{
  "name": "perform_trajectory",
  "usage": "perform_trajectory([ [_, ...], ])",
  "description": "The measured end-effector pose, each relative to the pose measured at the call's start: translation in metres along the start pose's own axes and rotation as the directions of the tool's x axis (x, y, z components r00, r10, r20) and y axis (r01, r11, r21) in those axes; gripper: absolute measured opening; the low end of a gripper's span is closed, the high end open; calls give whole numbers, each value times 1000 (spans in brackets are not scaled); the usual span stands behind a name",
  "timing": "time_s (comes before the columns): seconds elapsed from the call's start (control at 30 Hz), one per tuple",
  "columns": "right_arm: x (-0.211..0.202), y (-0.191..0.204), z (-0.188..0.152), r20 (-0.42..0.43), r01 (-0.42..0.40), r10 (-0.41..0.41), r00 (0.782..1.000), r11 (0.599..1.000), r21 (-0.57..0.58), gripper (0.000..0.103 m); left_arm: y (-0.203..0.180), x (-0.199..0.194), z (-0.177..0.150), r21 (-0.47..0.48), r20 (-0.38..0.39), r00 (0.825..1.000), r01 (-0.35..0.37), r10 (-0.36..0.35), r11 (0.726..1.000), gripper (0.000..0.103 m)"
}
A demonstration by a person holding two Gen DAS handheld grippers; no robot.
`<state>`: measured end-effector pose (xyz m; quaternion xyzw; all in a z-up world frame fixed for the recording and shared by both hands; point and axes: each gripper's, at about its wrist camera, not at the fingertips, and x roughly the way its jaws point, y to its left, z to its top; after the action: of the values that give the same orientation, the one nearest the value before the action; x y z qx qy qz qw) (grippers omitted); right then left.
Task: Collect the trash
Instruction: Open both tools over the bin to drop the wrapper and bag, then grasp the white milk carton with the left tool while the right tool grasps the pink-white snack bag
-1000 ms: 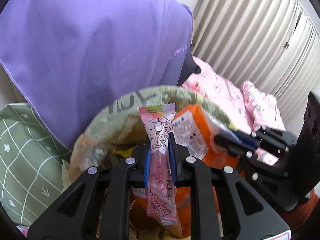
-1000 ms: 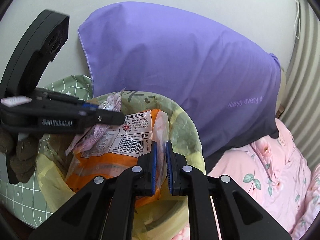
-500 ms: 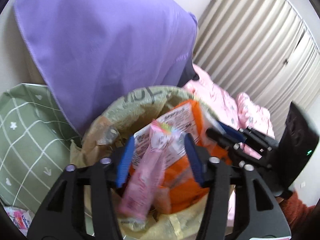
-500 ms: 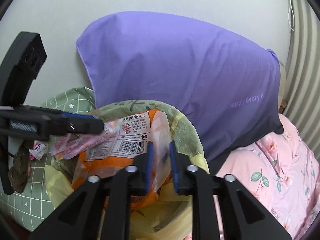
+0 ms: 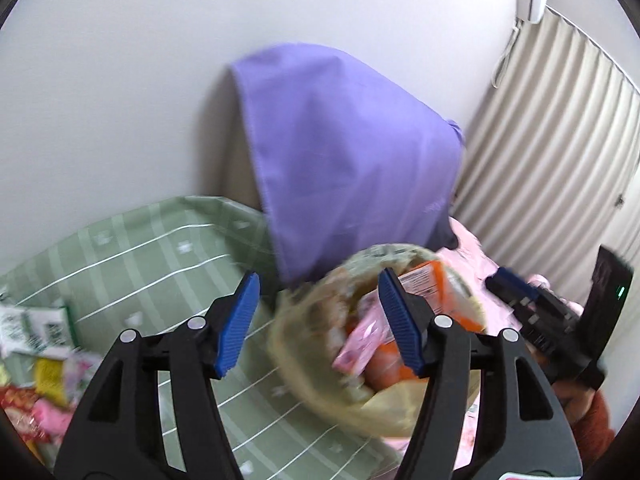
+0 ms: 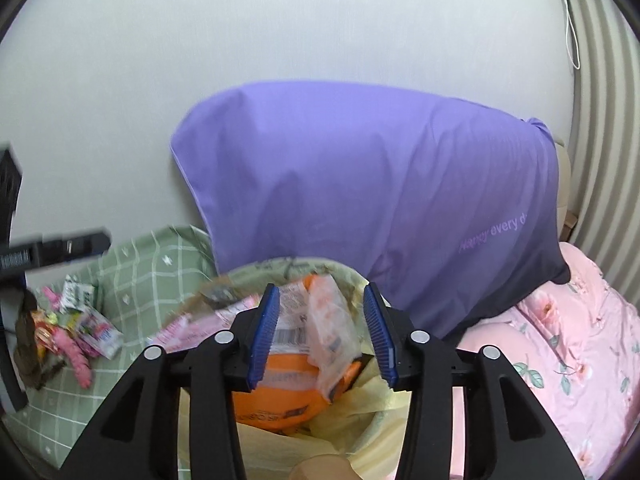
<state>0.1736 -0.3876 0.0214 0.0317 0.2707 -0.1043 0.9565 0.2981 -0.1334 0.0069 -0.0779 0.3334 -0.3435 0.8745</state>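
A bin lined with a yellowish bag (image 6: 380, 412) stands on the bed, and it also shows in the left wrist view (image 5: 316, 376). An orange snack packet (image 6: 280, 388) and a pink candy wrapper (image 5: 360, 340) lie in it. My left gripper (image 5: 318, 322) is open and empty, up and to the left of the bin. My right gripper (image 6: 322, 334) is open over the bin, with the orange packet's clear top edge (image 6: 332, 328) loose between the jaws. Several loose wrappers (image 6: 76, 328) lie on the green checked sheet (image 5: 160, 264).
A purple pillow (image 6: 380, 200) leans on the white wall behind the bin. A pink floral quilt (image 6: 568, 344) lies to the right. Ribbed curtains (image 5: 560, 160) hang at the far right. More wrappers (image 5: 36, 364) sit at the left.
My left gripper opened and dropped the pink wrapper into the bin, then drew back to the left. My right gripper opened and let go of the orange packet.
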Motion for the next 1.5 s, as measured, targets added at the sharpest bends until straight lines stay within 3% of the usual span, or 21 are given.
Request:
perform_trajectory([
  [0.07,-3,2,1,3,-45,45,999,999,12,52,10,-15,-15,-4,9,999,-42,42,999,59],
  [0.23,-7,20,0,-28,-178,177,984,984,-12,52,38,-51,-54,-1,11,987,-158,158,987,59],
  [0.37,-14,47,-4,-35,-197,194,980,975,-105,52,73,-88,-84,-24,12,962,-271,271,962,59],
  [0.5,-15,71,-7,-10,-204,205,979,967,-155,53,122,-128,-105,-127,6,917,-395,399,910,59],
  [0.63,-3,94,-10,-55,-262,256,965,949,-176,52,173,-166,-121,-268,9,860,-489,510,830,59],
  [0.7,4,109,-14,-83,-297,286,955,936,-189,52,186,-173,-122,-289,9,852,-499,524,817,59],
  [0.77,9,123,-19,-103,-325,309,945,924,-203,52,198,-172,-119,-272,11,859,-490,512,828,60],
  [0.9,22,151,-30,-155,-402,377,913,896,-191,52,210,-139,-96,-142,-26,886,-462,463,875,61],
  [1.07,46,182,-51,-238,-443,394,888,873,-205,52,217,-69,-53,57,-131,936,-321,326,945,61],
  [1.2,61,204,-69,-313,-492,420,852,846,-205,52,226,-21,-28,191,-160,925,-312,344,931,61],
  [1.33,84,221,-80,-393,-568,474,788,807,-164,52,245,-2,-23,193,-204,924,-287,324,938,61],
  [1.43,100,234,-81,-423,-590,483,766,789,-168,52,256,-9,-34,149,-234,928,-262,291,954,61],
  [1.5,113,246,-82,-454,-609,482,749,771,-187,52,261,-19,-45,124,-253,913,-297,320,947,61],
])
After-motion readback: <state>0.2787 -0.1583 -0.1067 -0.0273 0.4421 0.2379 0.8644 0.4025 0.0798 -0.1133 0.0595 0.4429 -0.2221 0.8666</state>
